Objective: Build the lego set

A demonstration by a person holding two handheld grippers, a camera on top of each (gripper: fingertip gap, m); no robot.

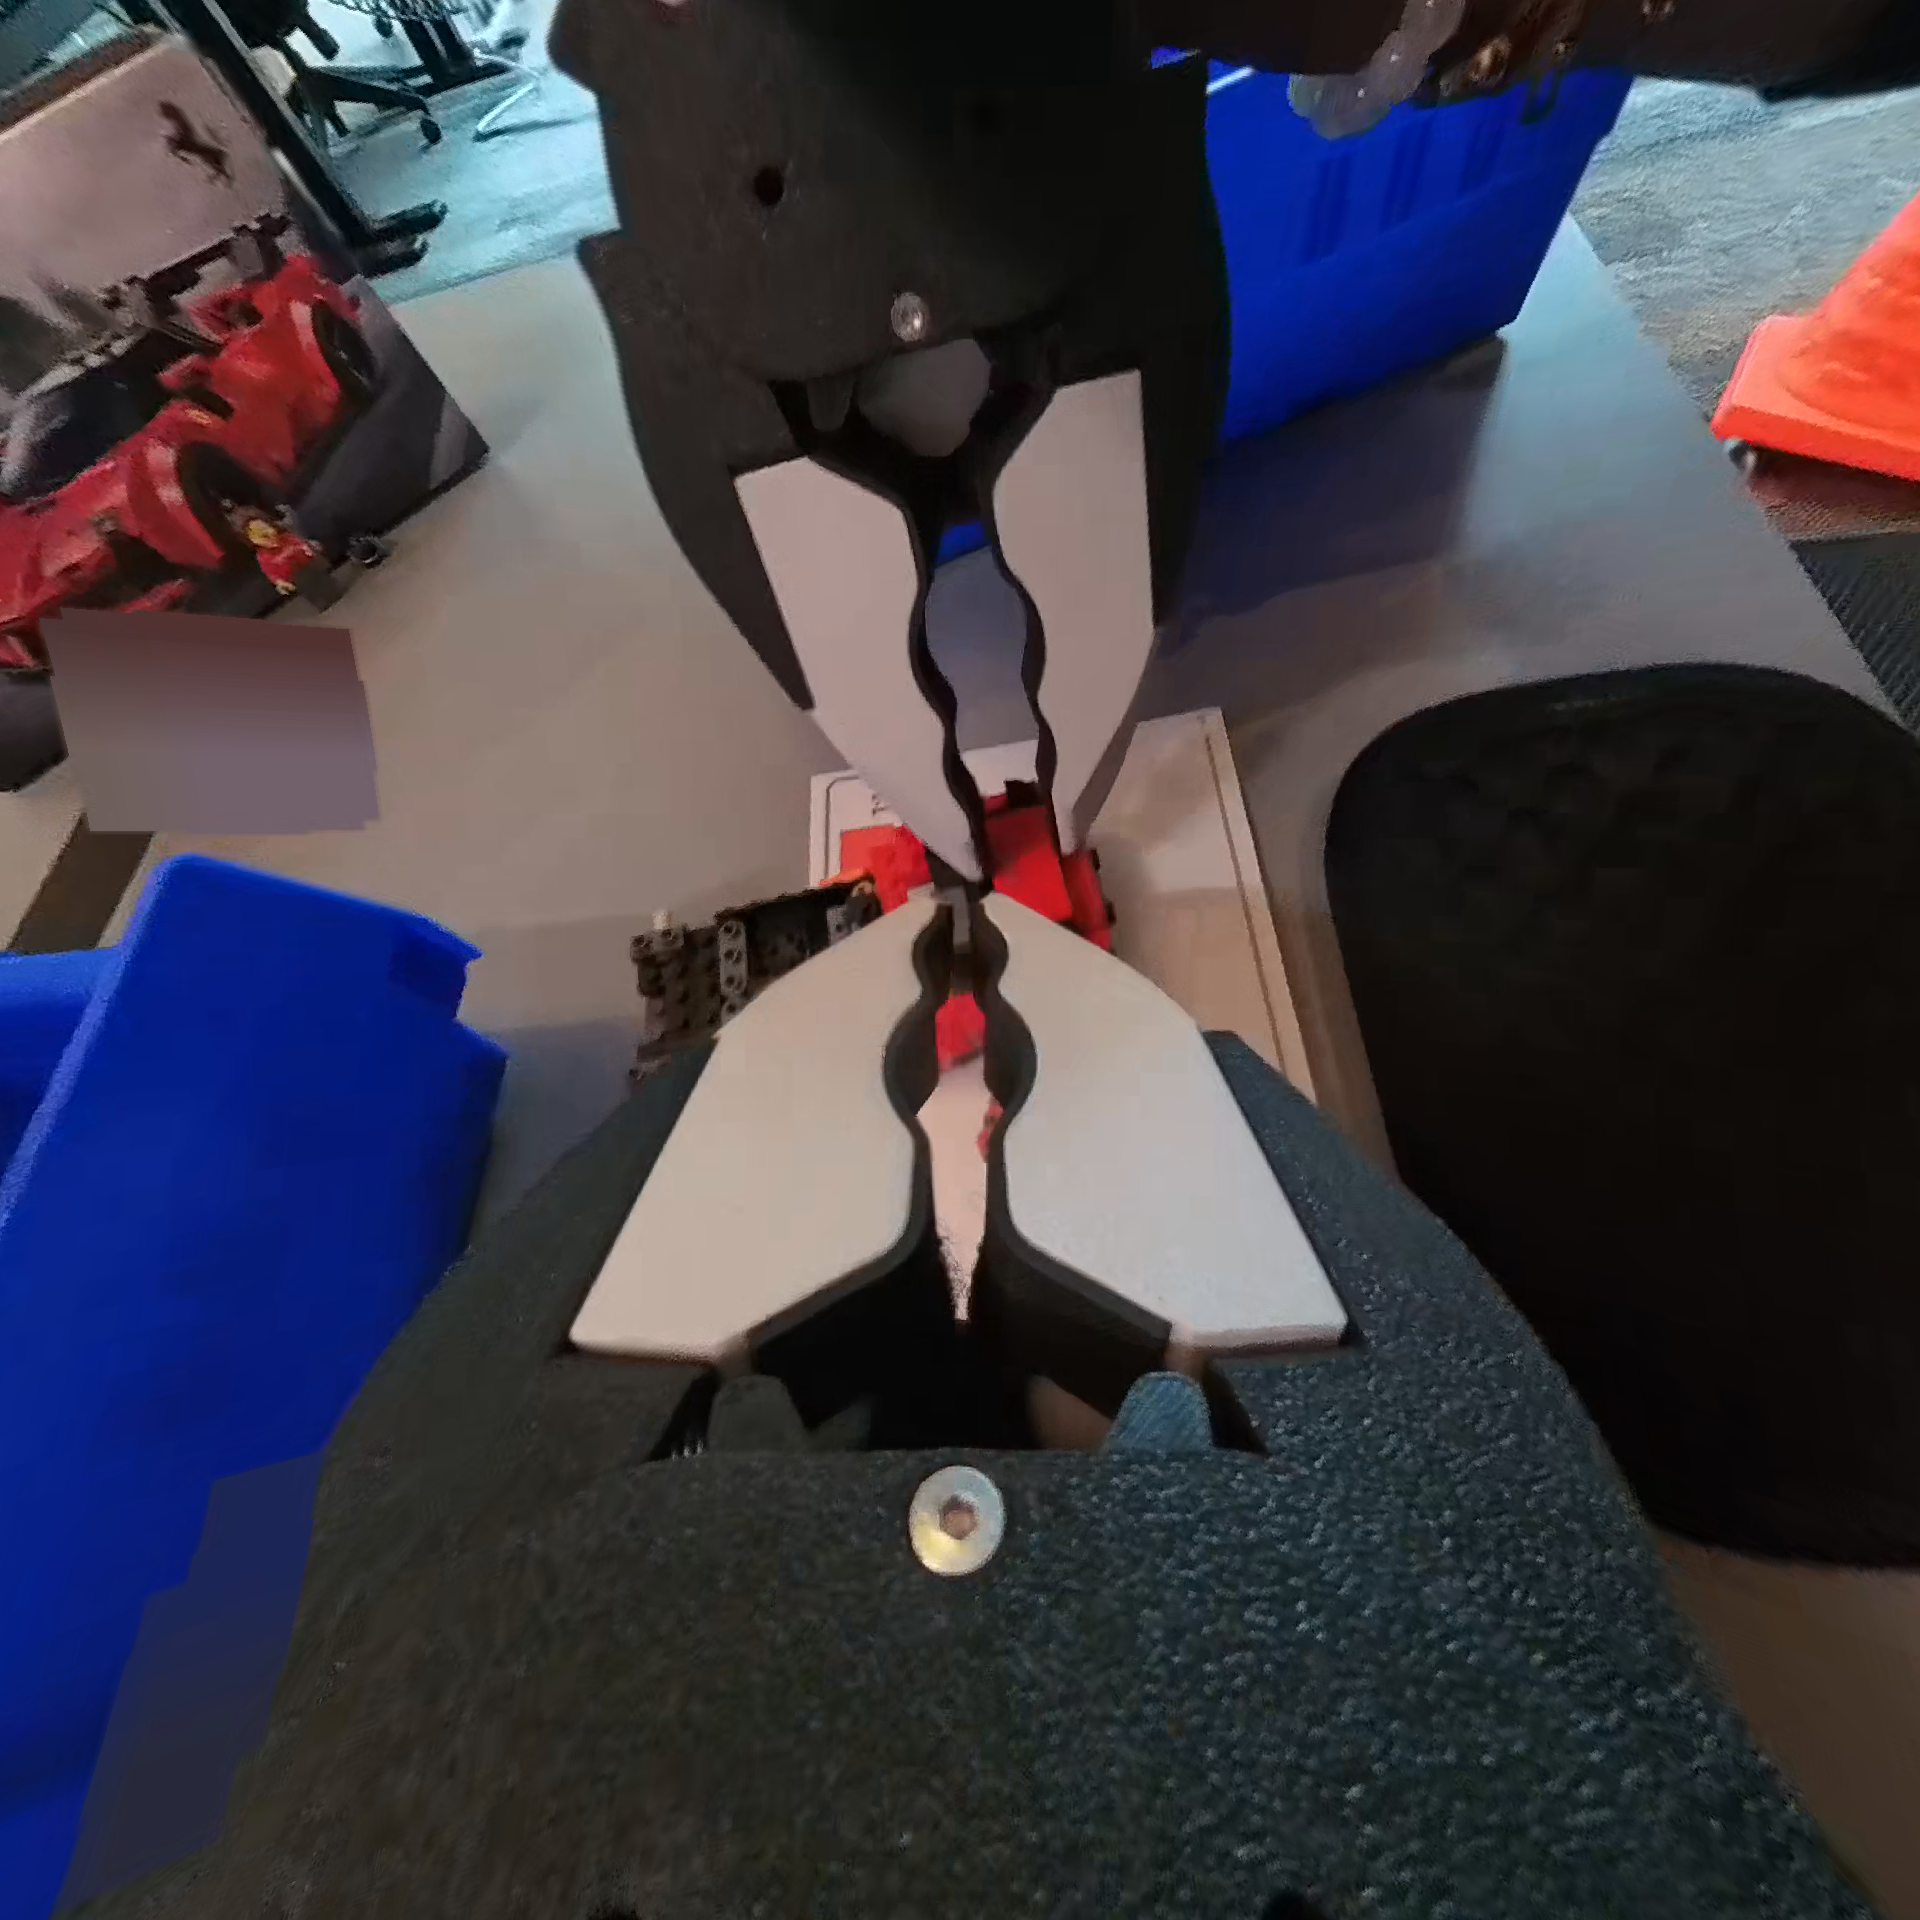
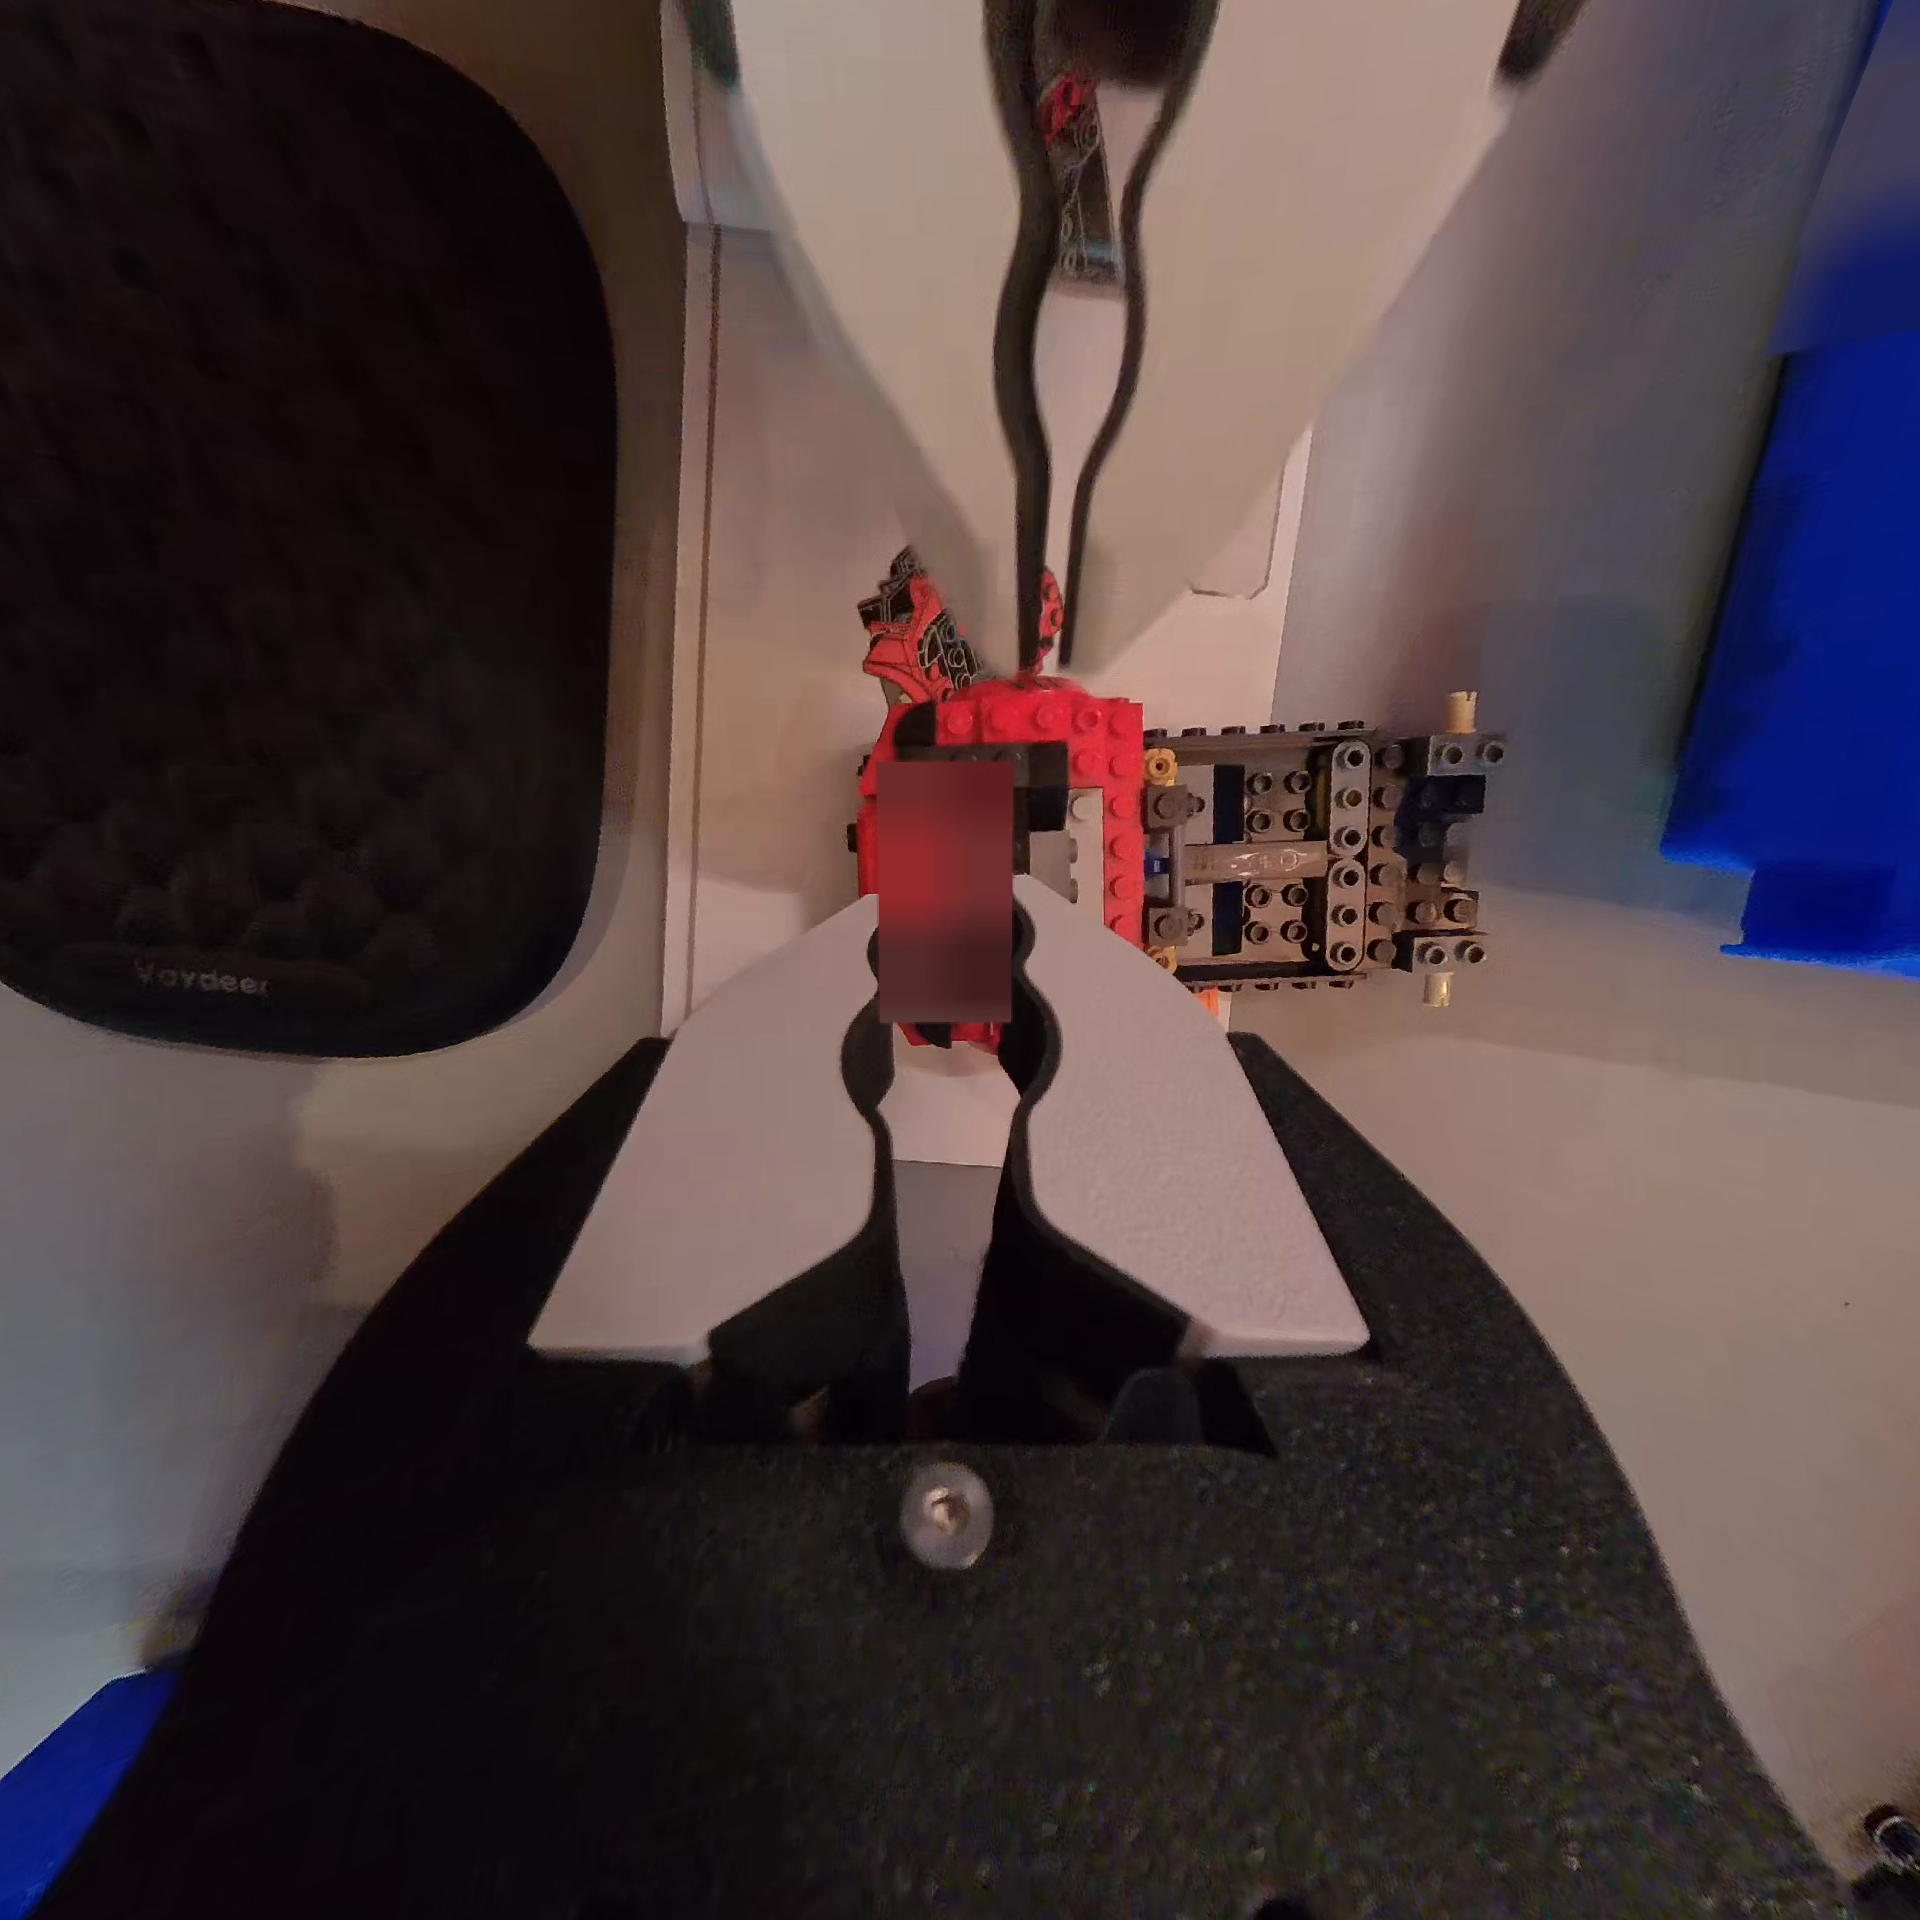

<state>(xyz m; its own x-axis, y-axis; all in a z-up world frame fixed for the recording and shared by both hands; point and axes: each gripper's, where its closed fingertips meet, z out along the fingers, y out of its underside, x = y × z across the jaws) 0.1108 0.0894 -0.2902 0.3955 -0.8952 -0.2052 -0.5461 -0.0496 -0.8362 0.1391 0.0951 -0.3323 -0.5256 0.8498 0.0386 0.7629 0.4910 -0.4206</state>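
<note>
- Lego car [image 2: 1195, 842] lies on the tabletop [image 2: 1558, 1195] at our twelve o'clock, long axis three-to-nine.
- Left claw [image 1: 961, 914] pinches a small dark piece [image 1: 954, 920].
- Right claw [image 2: 1013, 914], nearly closed, is nearest the red end; its hold we cannot tell.

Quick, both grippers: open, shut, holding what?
Left gripper: shut on a small dark grey lego piece.
Right gripper: nearly closed over the red and black lego car model; grip unclear.
</note>
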